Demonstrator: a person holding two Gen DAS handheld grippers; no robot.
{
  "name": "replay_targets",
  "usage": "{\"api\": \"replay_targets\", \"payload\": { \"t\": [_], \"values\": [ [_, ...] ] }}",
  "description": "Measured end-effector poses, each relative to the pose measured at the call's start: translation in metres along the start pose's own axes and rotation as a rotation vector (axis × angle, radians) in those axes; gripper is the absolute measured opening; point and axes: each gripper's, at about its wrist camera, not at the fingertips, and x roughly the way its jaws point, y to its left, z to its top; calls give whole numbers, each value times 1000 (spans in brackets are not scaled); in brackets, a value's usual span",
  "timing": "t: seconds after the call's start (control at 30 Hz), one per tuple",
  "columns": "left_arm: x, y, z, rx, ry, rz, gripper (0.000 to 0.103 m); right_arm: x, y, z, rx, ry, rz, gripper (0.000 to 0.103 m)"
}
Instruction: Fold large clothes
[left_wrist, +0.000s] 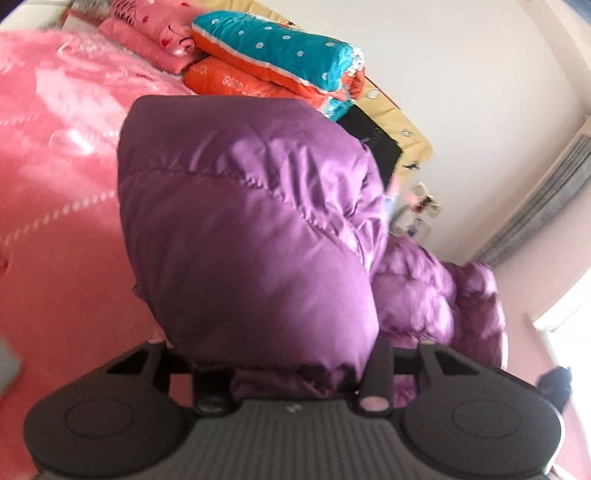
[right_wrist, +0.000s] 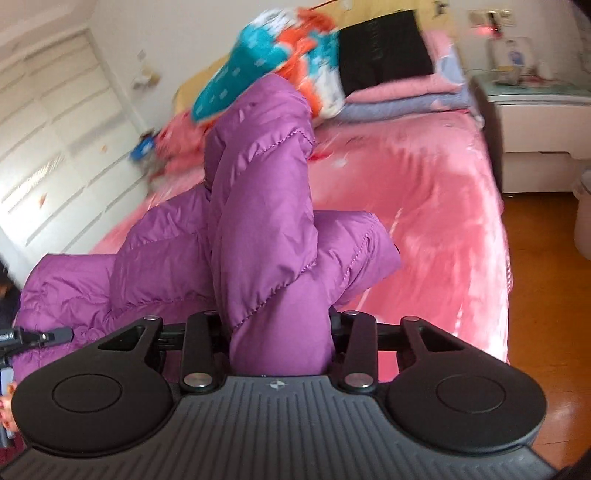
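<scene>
**Inspector:** Starting at the left, what does your left gripper (left_wrist: 280, 373) have?

**Operator:** My left gripper is closed partway on a thick bunch of the purple down jacket (left_wrist: 243, 229). The padding fills the gap between the fingers and billows up in front of the camera, so I judge it a firm hold. The fingertips themselves are buried in fabric.

**Inspector:** And the rest of the garment?

**Operator:** It trails off to the right of that view, hanging in loose quilted folds above the pink bedspread (left_wrist: 55, 166). A stack of folded quilts (left_wrist: 280, 62) sits at the head of the bed, apart from the jacket.

**Inspector:** The right side?

**Operator:** My right gripper (right_wrist: 279, 343) is likewise closed partway on another quilted section of the jacket, which stands up between the fingers. More of it sags to the left, toward the other hand.

**Inspector:** Progress?

**Operator:** Early, in my judgement. The jacket is lifted and crumpled, with no flat fold visible. Spreading it on the bed and every fold appear still to be done.
</scene>
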Motion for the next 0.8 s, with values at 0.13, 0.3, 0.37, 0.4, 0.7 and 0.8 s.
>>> {"api": "replay_targets", "payload": {
  "t": [0.13, 0.3, 0.37, 0.4, 0.7, 0.8],
  "values": [
    [63, 16, 8, 90, 1, 176, 64, 43, -33, 6, 29, -41, -115, 52],
    [90, 32, 2, 177, 3, 333, 88, 92, -70, -5, 3, -17, -273, 74],
    [73, 38, -7, 203, -1, 353, 95, 99, -80, -8, 13, -14, -309, 91],
    [69, 39, -9, 223, 2, 367, 98, 98, -84, -9, 10, -26, -322, 100],
    [45, 11, 0, 597, 40, 542, 103, 85, -79, -25, -58, -73, -380, 102],
    [29, 10, 5, 664, 36, 605, 103, 73, -84, -23, -39, -118, -402, 102]
  ]
}}
